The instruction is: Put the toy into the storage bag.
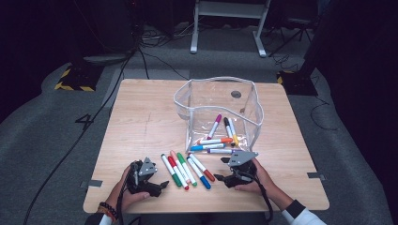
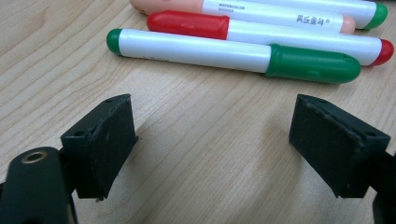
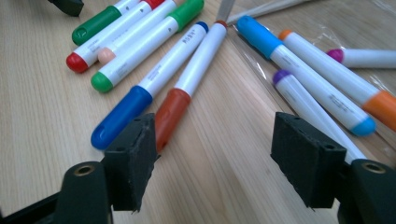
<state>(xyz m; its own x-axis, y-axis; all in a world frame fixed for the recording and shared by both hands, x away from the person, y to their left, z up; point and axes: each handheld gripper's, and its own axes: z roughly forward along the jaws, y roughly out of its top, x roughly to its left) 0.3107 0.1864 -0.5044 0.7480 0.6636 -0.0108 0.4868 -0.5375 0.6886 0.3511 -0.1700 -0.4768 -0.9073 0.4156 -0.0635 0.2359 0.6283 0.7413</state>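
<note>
Six loose markers, both grippers open

Six light, stiff, slippery plastic markers point(image 1: 187, 170) lie between the empty, spread-jawed left gripper point(image 1: 162, 185) and right gripper point(image 1: 219, 178). The brown-capped white marker point(image 3: 187, 86), nearest the right gripper's jaws, looks best pinched mid-barrel.

A light wooden table point(image 1: 141, 117) stands on grey carpet point(image 1: 42, 140). Left of the table, a black cable point(image 1: 80, 136) runs across the carpet past a black mark shaped like a 4 point(image 1: 84, 122). Beyond the table stands a white metal frame point(image 1: 225, 14), with a yellow-and-black striped base point(image 1: 74, 77) off its far left corner. Grey tape strips point(image 1: 94, 183) sit at the table's near side edges.
</note>
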